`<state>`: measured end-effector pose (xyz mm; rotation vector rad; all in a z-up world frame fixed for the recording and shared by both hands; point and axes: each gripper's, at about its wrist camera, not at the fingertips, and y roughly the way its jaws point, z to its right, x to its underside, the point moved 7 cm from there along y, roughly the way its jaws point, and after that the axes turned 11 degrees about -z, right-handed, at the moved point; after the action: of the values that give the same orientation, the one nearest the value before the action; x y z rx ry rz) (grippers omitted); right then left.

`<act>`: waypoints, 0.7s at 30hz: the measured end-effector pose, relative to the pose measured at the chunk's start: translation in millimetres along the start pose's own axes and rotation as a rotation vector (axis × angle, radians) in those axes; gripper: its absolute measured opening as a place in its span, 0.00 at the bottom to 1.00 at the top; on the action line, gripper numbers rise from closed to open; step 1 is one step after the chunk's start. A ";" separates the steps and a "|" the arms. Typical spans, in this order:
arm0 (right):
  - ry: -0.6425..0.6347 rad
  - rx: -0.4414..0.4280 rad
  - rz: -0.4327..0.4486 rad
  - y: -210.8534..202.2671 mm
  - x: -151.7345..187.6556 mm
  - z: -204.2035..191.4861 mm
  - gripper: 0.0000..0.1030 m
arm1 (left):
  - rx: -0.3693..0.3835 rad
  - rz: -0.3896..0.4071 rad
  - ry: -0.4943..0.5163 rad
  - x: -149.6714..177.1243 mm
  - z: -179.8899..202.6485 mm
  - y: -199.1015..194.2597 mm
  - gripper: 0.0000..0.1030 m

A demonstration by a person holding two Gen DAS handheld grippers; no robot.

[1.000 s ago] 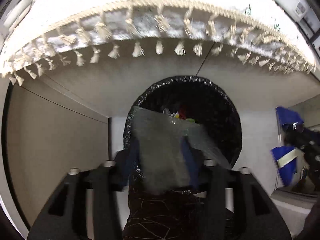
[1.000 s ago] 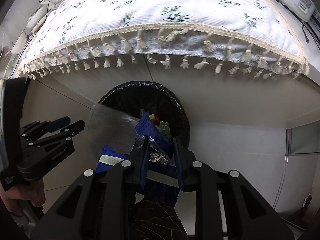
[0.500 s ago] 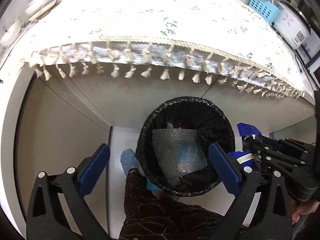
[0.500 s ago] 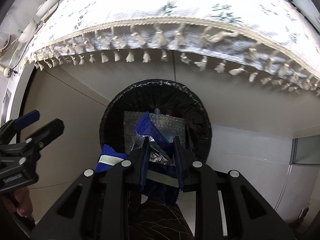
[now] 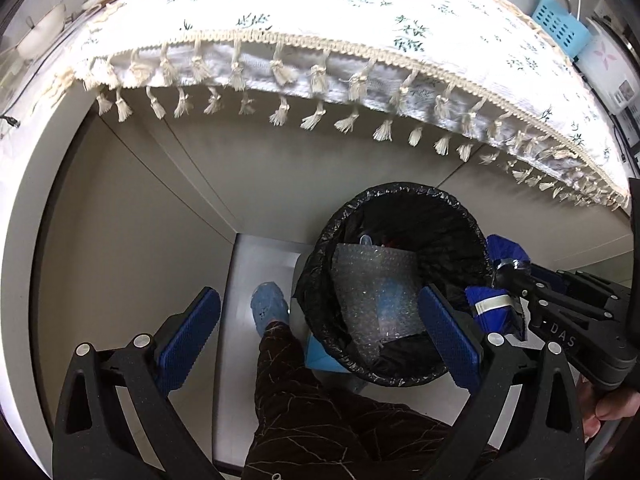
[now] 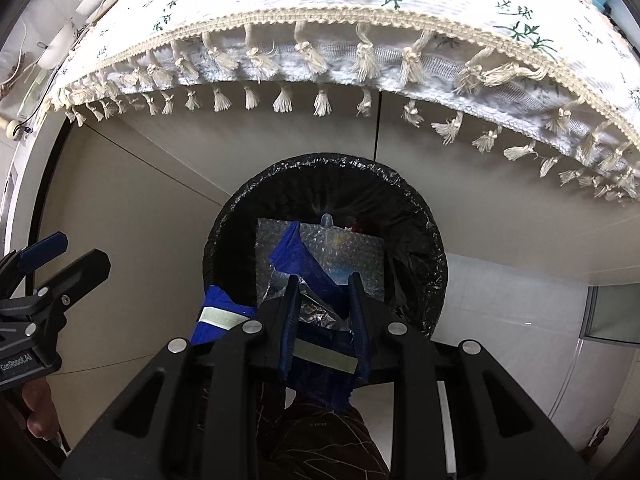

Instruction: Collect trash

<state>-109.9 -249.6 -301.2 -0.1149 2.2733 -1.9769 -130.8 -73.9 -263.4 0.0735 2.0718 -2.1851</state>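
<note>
Fringed floral cloth (image 6: 360,12) hangs over the tabletop edge, pale cabinet fronts run below it, and the black-lined bin (image 6: 420,216) stands on the floor against them.

Left gripper (image 5: 318,340): jaws at their widest, nothing between the pads; they have just been opening. Bubble wrap (image 5: 374,292) lies inside the bin, leaning on the near wall. I read that piece as delivered.

Right gripper (image 6: 326,314): narrow, with a blue wrapper (image 6: 300,258) with a silver strip between its pads. The jaws have just been opening a little. I cannot tell whether the pads press on the foil or merely flank it. In the right wrist view the wrapper's upper half sits over the bin mouth, while one folded corner hangs over the near-left rim.

Step in hand, as I judge it: drop the wrapper.
- I want the right gripper a touch further over the bin's middle before opening wider, so the trailing corner clears the rim.
- Open fully; crinkled foil may cling to a pad, so a small shake may be needed.
- Bubble wrap covers much of the opening, so the wrapper may land on it and slide; aim toward the far side.
- Keep the left gripper off to the side, apart from the right one.

My shoe (image 5: 270,306) is beside the bin; a miss lands there.
</note>
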 end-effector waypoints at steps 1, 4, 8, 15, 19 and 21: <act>0.002 0.005 0.004 -1.4 0.7 0.8 0.34 | 0.000 -0.001 0.001 -0.1 0.5 1.3 0.94; 0.007 0.009 0.025 -8.5 -1.2 4.6 0.50 | -0.004 -0.006 0.012 -1.4 4.4 3.9 0.94; 0.028 0.019 0.072 -31.1 -2.2 12.3 0.72 | -0.006 -0.001 0.029 -5.6 12.6 -1.5 0.94; 0.081 0.051 0.184 -101.7 4.0 25.4 0.93 | 0.024 0.046 0.030 -10.0 20.0 -49.6 0.94; 0.113 0.060 0.226 -147.2 11.4 28.4 0.93 | 0.060 0.071 0.018 -9.4 22.8 -88.4 0.94; 0.121 0.053 0.247 -170.4 15.8 27.7 0.93 | 0.073 0.092 0.015 -8.7 24.2 -108.2 0.94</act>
<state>-125.9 -303.0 -137.0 0.2843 2.1776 -1.9590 -134.7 -92.2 -153.8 0.1886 1.9550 -2.2108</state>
